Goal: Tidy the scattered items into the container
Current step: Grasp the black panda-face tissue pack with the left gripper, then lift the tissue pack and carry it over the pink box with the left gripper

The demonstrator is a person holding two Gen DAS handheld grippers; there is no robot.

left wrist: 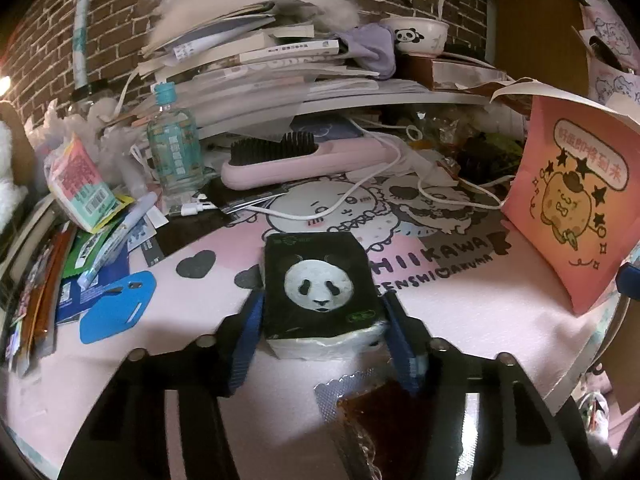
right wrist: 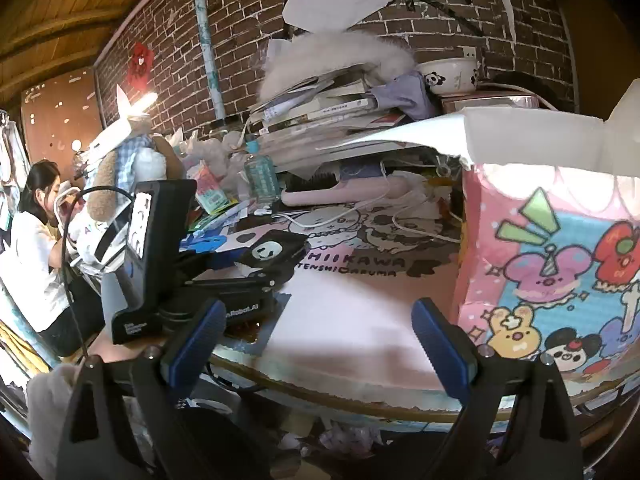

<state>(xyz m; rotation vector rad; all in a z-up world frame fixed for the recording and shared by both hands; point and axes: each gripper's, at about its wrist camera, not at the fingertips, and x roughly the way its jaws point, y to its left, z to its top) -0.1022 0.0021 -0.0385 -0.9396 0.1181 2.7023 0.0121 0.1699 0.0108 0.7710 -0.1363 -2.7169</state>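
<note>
Left wrist view: the left gripper [left wrist: 320, 316] sat low over the pink desk mat [left wrist: 460, 312], its blue pads on either side of the panda tissue pack [left wrist: 320, 292], closed against the pack's flanks or very nearly so.
Left grip: appeared to be a squeeze on the pack; whether the pack had left the mat could not be told.
Right wrist view: the right gripper [right wrist: 316, 340] hung at the near edge of the desk, fingers spread wide with nothing between them.
Container: judged to be the pink paper bag [left wrist: 576, 208], standing upright at the right of the mat, well apart from the pack; the right view showed it just beside the right gripper [right wrist: 560, 272].
Step in hand: seemingly the pick-up of the tissue pack, first leg of carrying it to the bag.
Next move calls for: a firm hold, a lift clear of the mat, travel rightward and up over the bag's rim.
Other loose items: a foil-edged brown packet [left wrist: 360, 412] lay under the left gripper; a blue card [left wrist: 116, 308] lay to the left.
Hidden or unclear: the bag's mouth and inside were out of sight; the packet's lower end was cut off by the gripper body.
</note>
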